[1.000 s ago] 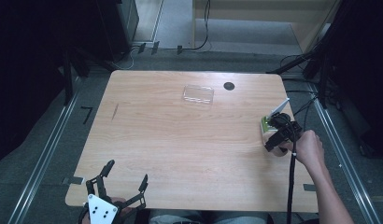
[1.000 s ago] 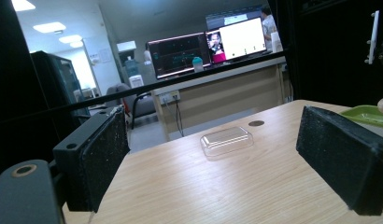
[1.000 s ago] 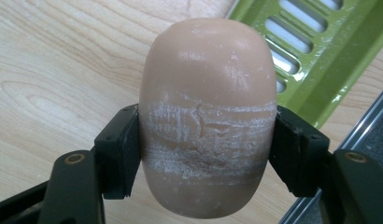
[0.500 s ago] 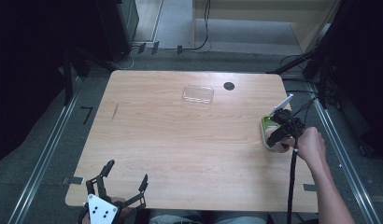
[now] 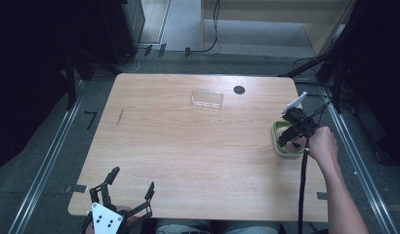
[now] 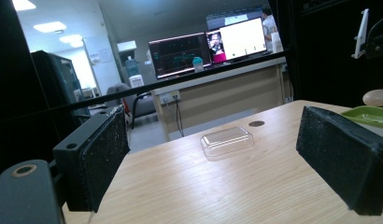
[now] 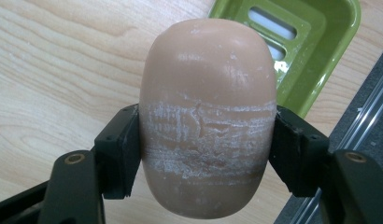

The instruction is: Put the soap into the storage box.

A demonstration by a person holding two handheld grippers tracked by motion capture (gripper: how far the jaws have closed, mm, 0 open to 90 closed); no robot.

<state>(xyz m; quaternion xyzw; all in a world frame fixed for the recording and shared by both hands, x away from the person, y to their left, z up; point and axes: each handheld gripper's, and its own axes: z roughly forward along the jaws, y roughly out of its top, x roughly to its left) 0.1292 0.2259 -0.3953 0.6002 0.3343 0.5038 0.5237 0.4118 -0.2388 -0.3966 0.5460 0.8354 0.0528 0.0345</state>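
1. Right tongs point(image 7: 206, 140) shifted slightly toward far edge, clamped on tan soap bar point(image 7: 208, 116), above green soap dish point(image 5: 286, 141) at surface point(image 5: 188, 146) right edge
2. Left tongs point(image 5: 130, 187) stayed wide, unloaded, near corner

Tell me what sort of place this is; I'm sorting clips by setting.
Likely a lab or office workroom: a bare wooden table on framing rails, monitors on a long desk behind, cables on the floor.
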